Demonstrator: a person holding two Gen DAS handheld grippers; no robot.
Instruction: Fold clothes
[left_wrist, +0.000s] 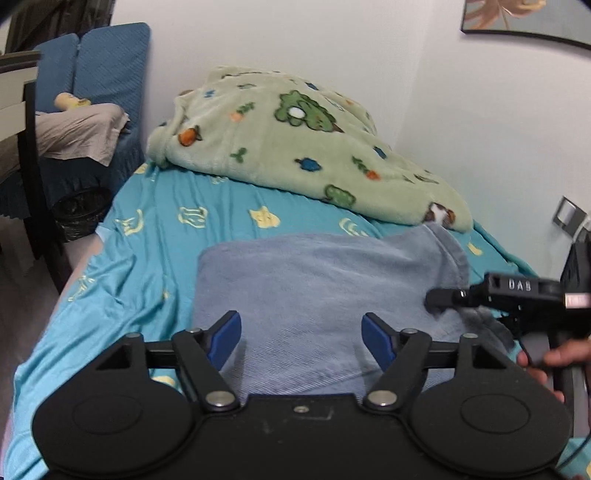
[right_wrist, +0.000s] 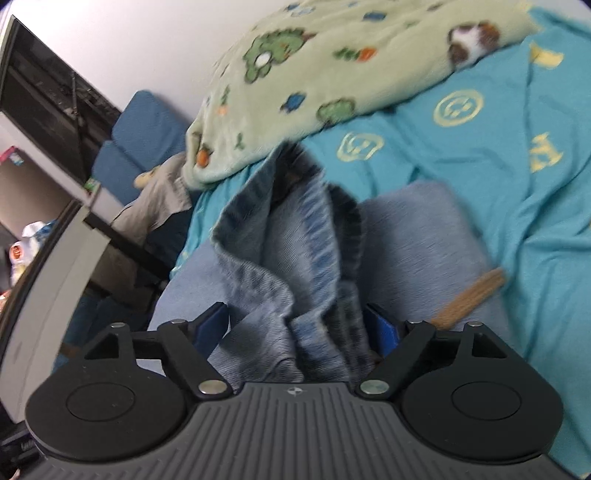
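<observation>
A grey-blue garment (left_wrist: 314, 273) lies flat on the bed's turquoise sheet (left_wrist: 155, 229). My left gripper (left_wrist: 301, 338) is open and empty, hovering just above the garment's near part. My right gripper (left_wrist: 439, 297) comes in from the right at the garment's right edge. In the right wrist view the garment's bunched, ribbed edge (right_wrist: 295, 258) rises up between the two blue pads (right_wrist: 382, 328) of the right gripper (right_wrist: 299, 325); the jaws stand wide apart with the cloth between them, and I cannot tell whether they grip it. A brown tag (right_wrist: 469, 299) shows on the garment.
A green fleece blanket (left_wrist: 295, 147) with cartoon prints is heaped at the bed's far end against the white wall. A blue chair (left_wrist: 99, 74) with beige cloth stands at the far left, with a black bin (left_wrist: 81, 210) below. A wall socket (left_wrist: 569, 216) is at right.
</observation>
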